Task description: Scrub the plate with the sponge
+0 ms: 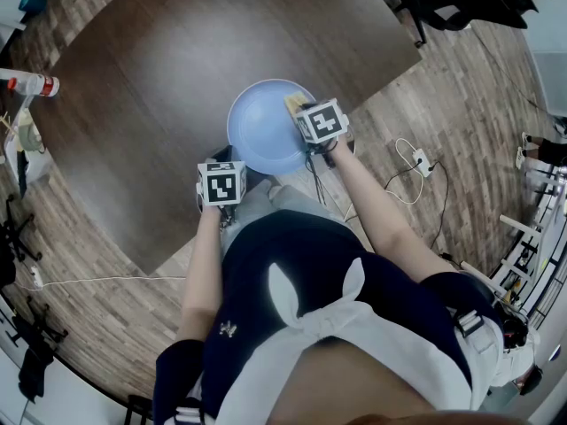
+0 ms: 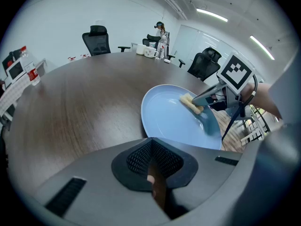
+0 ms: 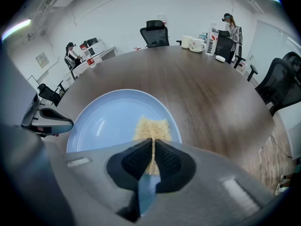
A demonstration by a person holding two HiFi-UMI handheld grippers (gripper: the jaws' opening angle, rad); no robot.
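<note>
I am pressing the yellow sponge, clamped in my right gripper, onto the blue plate's right side, my closed left gripper idling at its rim.

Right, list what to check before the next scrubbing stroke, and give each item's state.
1. Sponge gripped: the right gripper is shut on the yellow sponge. Ok.
2. Sponge on target: it lies on the light blue round plate, toward one side of it. Ok.
3. Plate steadied: the left gripper has its jaws together with nothing between them, and sits beside the rim rather than on it. Not ok.
4. Plate's seat: it lies at the near edge of the dark brown wooden table. Whether it overhangs: cannot tell.
5. Stroke path: the rest of the plate's face is bare. Ok.
</note>
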